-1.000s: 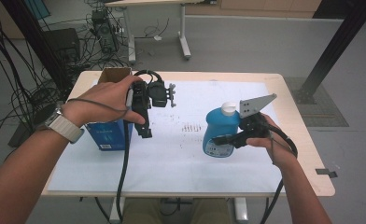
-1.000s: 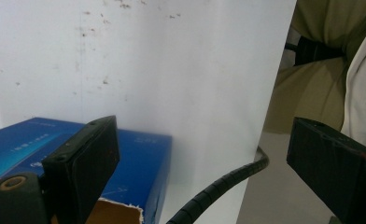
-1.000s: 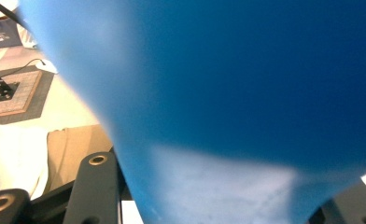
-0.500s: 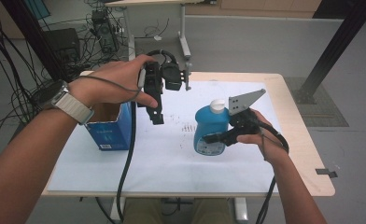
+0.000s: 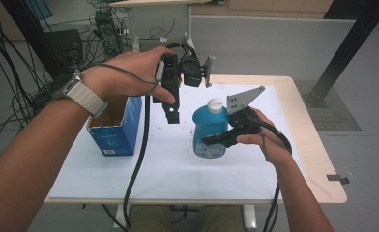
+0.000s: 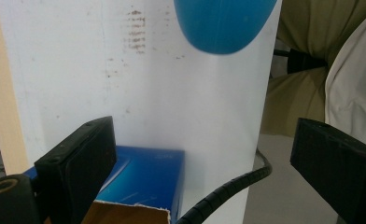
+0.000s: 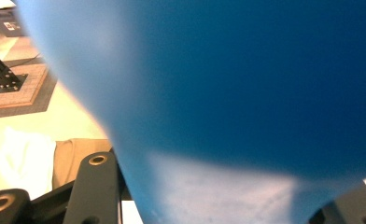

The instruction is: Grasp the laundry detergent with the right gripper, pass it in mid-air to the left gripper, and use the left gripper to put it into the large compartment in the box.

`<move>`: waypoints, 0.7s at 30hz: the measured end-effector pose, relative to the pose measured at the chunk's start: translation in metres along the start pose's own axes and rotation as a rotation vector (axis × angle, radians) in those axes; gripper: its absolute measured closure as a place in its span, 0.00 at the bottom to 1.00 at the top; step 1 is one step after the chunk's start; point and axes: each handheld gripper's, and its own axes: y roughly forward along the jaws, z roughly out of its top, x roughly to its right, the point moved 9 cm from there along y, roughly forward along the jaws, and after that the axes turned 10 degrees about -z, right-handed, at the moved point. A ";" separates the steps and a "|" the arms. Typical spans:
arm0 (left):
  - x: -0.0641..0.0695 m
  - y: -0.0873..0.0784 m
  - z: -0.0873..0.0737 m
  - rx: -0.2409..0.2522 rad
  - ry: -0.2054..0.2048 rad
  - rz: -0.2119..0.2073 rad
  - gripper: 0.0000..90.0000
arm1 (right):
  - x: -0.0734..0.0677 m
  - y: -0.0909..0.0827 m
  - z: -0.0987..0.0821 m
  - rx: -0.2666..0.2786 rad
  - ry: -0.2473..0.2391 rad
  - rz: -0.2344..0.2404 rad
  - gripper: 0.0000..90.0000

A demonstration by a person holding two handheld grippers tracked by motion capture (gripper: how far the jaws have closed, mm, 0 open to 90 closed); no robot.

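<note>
1. Across our white-covered desk [image 5: 168,169], an open blue cardboard box [image 5: 117,133] stands left.
2. Our left tongs [image 5: 172,116], just opening, hang empty above.
3. Rightward, our right tongs [image 5: 211,140] clench the upright blue plastic bottle [image 5: 209,128], lifted beside the box.

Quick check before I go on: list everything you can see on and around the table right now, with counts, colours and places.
bottle: one, blue with a white cap, upright near the table's middle, clamped by the right gripper
box: one, blue cardboard, open top, at the table's left
white sheet: one, covers most of the table, with small brown specks
table: one, light wood top
cables and equipment: several, dark, on the floor beyond the table
left gripper: one, black, raised above the box, jaws just opened wide, nothing between them
right gripper: one, black with a grey plate, shut on the bottle
forearms: two, a watch on the left wrist
</note>
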 end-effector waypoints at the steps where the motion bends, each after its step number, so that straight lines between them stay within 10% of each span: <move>1: 0.000 0.000 0.001 0.001 0.002 -0.001 0.08 | 0.000 0.001 0.001 0.000 -0.002 -0.002 0.49; 21: -0.003 -0.013 0.032 0.004 0.030 -0.019 0.06 | -0.004 0.020 0.017 0.003 -0.009 0.032 0.49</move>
